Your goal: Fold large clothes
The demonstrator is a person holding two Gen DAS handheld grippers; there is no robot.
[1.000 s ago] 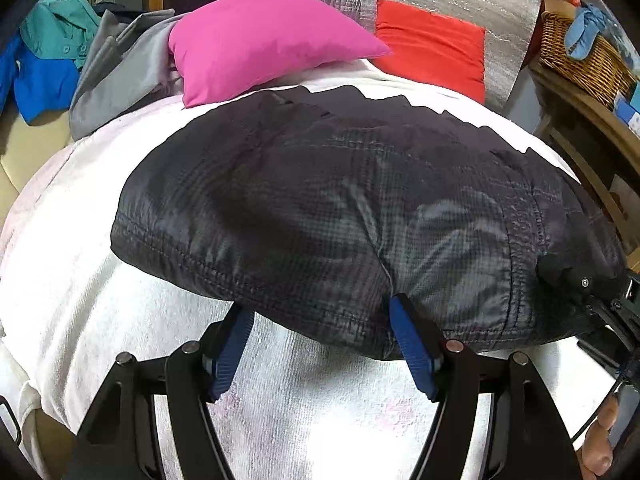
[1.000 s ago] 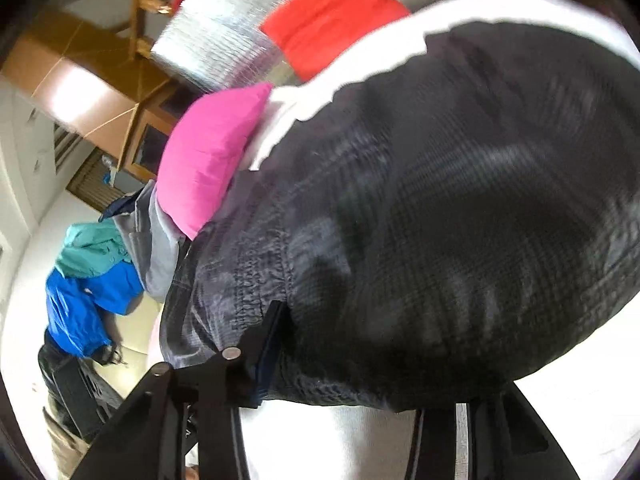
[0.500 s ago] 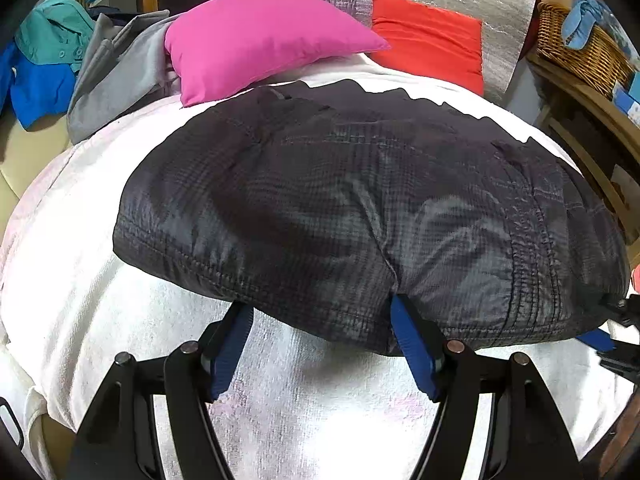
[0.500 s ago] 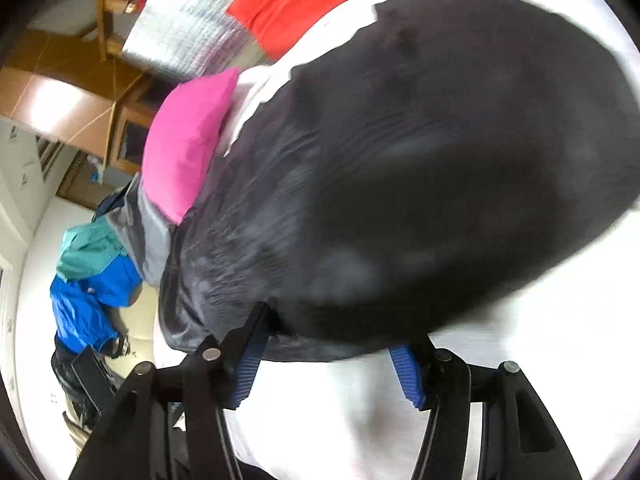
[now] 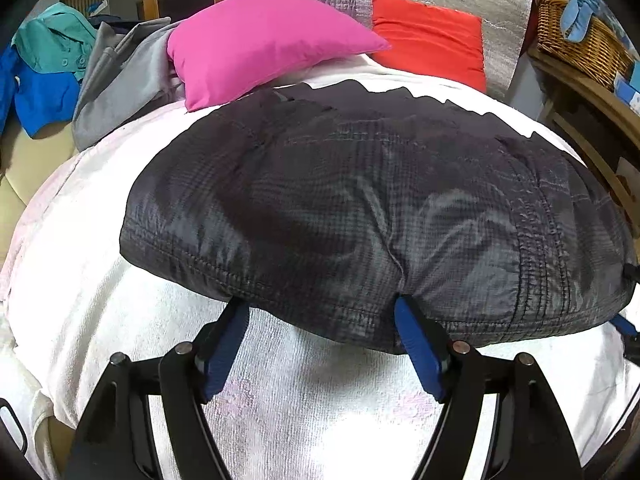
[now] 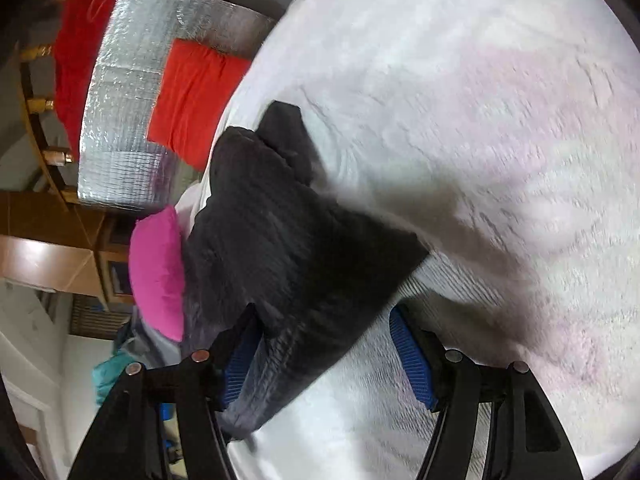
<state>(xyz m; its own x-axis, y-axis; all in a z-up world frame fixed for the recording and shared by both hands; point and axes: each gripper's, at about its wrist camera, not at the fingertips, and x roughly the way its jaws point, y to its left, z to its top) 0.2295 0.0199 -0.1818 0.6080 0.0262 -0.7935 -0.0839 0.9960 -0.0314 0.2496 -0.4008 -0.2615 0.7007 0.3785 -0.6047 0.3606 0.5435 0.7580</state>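
White towel (image 5: 120,320) bears dark garment (image 5: 360,208), its hem between both opening, spread jaws.

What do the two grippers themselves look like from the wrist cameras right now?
Both look alike. The left gripper has two black angular fingers with open slots, silver round pins at the joints, and blue ribbed pads on the inner faces. The right gripper has the same black frame, silver pins and blue ribbed pads. No cables or sleeves show.

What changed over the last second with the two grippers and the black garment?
The right gripper rolled and swung off to the garment's side, jaws opening, its corner loose between them. The left gripper stayed at the near hem, opening slightly. The black garment lies folded as before.
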